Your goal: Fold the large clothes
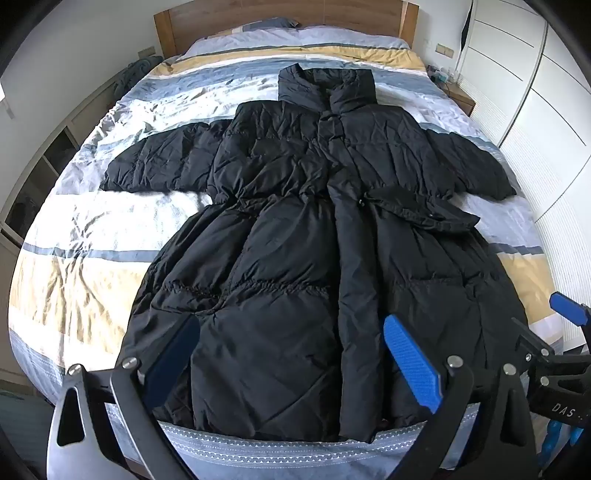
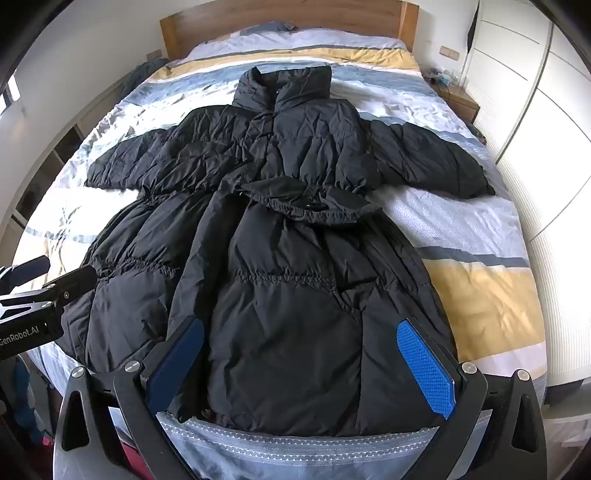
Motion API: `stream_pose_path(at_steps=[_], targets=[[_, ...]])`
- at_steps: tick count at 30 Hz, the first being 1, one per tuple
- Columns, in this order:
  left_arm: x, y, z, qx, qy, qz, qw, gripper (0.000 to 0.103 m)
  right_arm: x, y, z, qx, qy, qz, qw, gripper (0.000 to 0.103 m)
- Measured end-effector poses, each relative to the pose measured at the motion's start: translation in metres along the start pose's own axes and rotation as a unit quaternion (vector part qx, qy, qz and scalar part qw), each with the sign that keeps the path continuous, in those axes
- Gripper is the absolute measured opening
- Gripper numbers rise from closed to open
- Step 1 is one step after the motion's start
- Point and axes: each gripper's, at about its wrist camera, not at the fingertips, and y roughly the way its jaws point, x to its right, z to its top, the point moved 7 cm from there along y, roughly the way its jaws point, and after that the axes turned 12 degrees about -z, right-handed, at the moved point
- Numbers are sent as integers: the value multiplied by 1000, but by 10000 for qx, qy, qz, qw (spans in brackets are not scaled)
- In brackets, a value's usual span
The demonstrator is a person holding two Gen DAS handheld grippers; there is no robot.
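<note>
A long black puffer coat (image 1: 295,229) lies flat, front up, on the bed, collar toward the headboard, both sleeves spread out sideways and the hem at the near edge. A loose belt piece (image 1: 424,210) lies across its waist on the right. My left gripper (image 1: 291,332) hovers open above the hem's left half, nothing between its blue pads. The right gripper (image 1: 569,314) shows at the right edge of this view. In the right wrist view the coat (image 2: 280,236) fills the middle and my right gripper (image 2: 301,332) stands open over the hem's right half, holding nothing. The left gripper (image 2: 55,277) shows at the left.
The bed carries a striped blue, white and yellow duvet (image 1: 85,236) and has a wooden headboard (image 1: 280,18). White wardrobe doors (image 2: 546,122) line the right side. A nightstand (image 2: 458,99) stands at the far right. Open shelves (image 1: 40,173) run along the left wall.
</note>
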Motion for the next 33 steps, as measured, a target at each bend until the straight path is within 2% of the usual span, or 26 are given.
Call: stream_pose_path(at_steps=[18,33], targets=[[10,10,1,-112,30,-51,9999,101,5,5,1,7,22,7,10000,103],[19,23,1,-268,0,103,9996,101,19,16,3,-68,59,113,9999,103]])
